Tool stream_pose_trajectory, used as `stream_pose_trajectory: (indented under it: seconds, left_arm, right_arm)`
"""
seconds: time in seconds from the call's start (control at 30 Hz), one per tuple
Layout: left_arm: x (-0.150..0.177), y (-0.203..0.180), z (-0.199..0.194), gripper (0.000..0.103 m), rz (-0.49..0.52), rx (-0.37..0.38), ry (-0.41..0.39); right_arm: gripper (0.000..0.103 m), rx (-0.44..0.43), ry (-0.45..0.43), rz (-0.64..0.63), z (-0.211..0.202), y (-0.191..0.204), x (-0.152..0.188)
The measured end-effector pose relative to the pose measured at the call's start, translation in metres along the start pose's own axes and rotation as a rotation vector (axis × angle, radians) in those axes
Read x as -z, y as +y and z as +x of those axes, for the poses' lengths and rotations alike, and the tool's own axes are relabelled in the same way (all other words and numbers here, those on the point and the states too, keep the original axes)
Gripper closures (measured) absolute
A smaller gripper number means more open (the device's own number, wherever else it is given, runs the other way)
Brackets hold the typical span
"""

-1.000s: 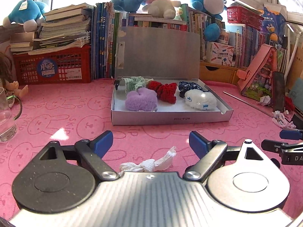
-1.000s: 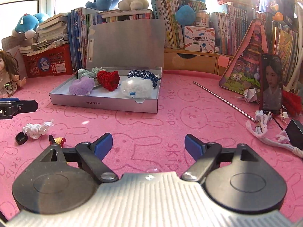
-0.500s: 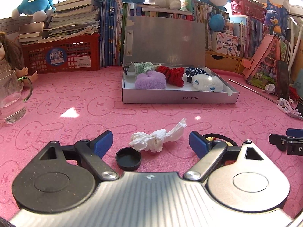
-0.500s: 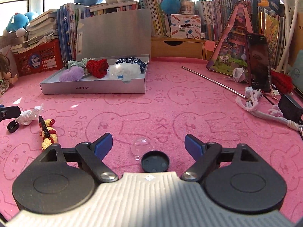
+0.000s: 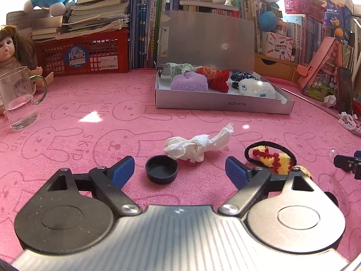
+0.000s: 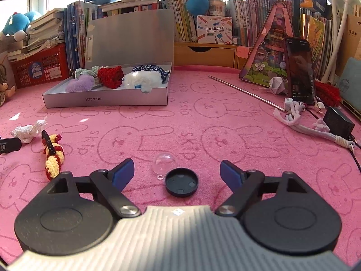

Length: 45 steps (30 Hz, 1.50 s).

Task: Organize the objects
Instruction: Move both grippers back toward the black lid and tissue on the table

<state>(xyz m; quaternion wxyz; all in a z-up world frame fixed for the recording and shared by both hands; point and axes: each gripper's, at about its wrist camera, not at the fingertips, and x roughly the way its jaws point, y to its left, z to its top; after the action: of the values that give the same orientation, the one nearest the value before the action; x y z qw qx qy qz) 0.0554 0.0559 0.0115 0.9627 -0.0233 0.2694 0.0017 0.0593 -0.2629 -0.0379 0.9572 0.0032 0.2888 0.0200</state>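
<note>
Pink terry cloth [image 5: 90,135], printed with rabbit outlines, covered the whole work surface. At far left stood a clear glass mug [image 5: 19,99], smooth and rigid. The left gripper [image 5: 178,169] hovered low over the cloth, its jaws spread wide and holding nothing. Between its blue pads lay a black cap [image 5: 161,169], round, shallow and rim-up; just beyond it lay a crumpled white tissue [image 5: 198,145], soft and irregular. To the right lay a knitted yellow-and-red hair tie [image 5: 273,157] on a black elastic loop.

The open grey box [image 5: 223,106], thin card with an upright lid, sat well beyond these items. It already held 5 soft pieces, including a purple plush, red knit and white fleece.

The right gripper [image 6: 177,172] was likewise wide open and empty. Between its pads lay a clear dome [image 6: 165,162], hard and glossy, touching a second black disc [image 6: 181,182] with 3 small dimples.

Judged step: approach, with each gripper lined up on a small loose item before pickup. The next move called for lowering the pads to straddle a cap's rim, then closing gently; the dome looked likely to roll or slip.
</note>
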Motion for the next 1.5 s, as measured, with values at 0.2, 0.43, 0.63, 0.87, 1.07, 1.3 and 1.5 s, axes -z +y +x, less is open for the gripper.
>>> stream_pose_trajectory:
  seconds: [0.2, 0.43, 0.63, 0.87, 1.07, 1.3, 1.5]
  left_arm:
    - [0.002, 0.006, 0.004, 0.013, -0.011, -0.031, 0.020]
    - [0.003, 0.007, 0.008, 0.013, -0.021, -0.044, 0.046]
    - [0.006, 0.007, 0.008, 0.013, -0.025, -0.044, 0.027]
    - [0.006, 0.006, 0.009, 0.011, -0.015, -0.057, 0.032]
    - [0.004, 0.006, 0.013, 0.004, -0.013, -0.073, 0.057]
    - [0.003, 0.002, 0.015, 0.004, 0.007, -0.082, 0.072]
    - [0.002, 0.003, 0.014, 0.004, 0.013, -0.072, 0.076]
  right_arm:
    - [0.014, 0.044, 0.018, 0.009, -0.001, -0.003, 0.005]
    - [0.011, 0.074, 0.038, 0.004, 0.004, -0.002, 0.008]
    - [0.000, 0.096, 0.067, 0.030, 0.010, -0.007, 0.005]
    - [0.000, 0.095, 0.063, 0.027, 0.009, -0.007, 0.007]
    - [0.000, 0.095, 0.064, 0.025, 0.009, -0.007, 0.007]
    - [0.000, 0.095, 0.064, 0.018, 0.009, -0.007, 0.007]
    - [0.000, 0.092, 0.080, 0.028, 0.010, -0.007, 0.005]
